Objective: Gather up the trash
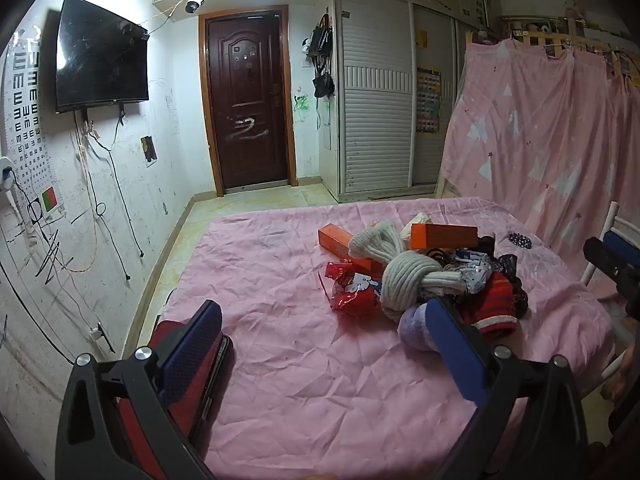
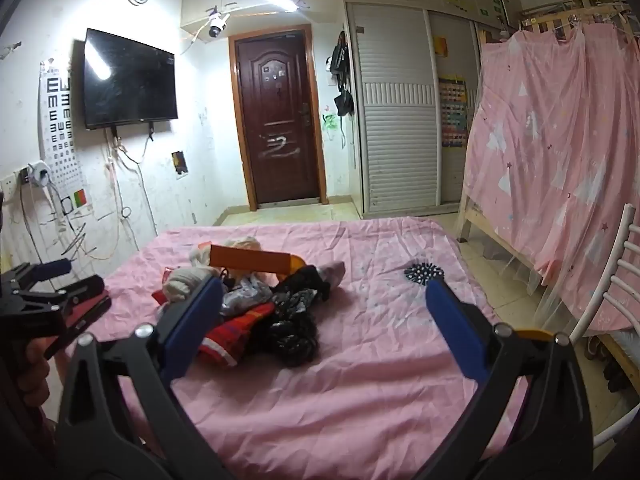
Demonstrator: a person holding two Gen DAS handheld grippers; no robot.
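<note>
**Clerk:** Item one, far left: left gripper (image 1: 320, 328), jaws spread wide, nothing between them. It hovers over the near part of the pink bed sheet (image 1: 280, 360). A red-and-black flat case (image 1: 192, 380) lies beside its left finger at the bed's edge; contact cannot be told.

**Auditor:** And the trash?

**Clerk:** Item two, mid-bed: a mixed heap. Left to right: orange box (image 1: 336, 240), red foil wrapper (image 1: 354, 294), knotted cream knit (image 1: 404, 276), second orange box (image 1: 444, 236), crumpled silver wrapper (image 1: 476, 274), red striped garment (image 1: 496, 304). Wrappers and boxes read as the trash; the knitwear likely does not.

**Auditor:** Right side?

**Clerk:** Item three: right gripper (image 2: 324, 328), jaws likewise wide apart, empty, pointing at the heap's dark clothing (image 2: 296, 320). A black spiky brush (image 2: 423, 273) lies apart, further right.

**Auditor:** Stage?

**Clerk:** Judged as the opening: nothing collected, no bin visible. Next move calls for lowering one gripper onto a wrapper, the red foil being nearest the left, and closing on it without snagging the knit touching it.
</note>
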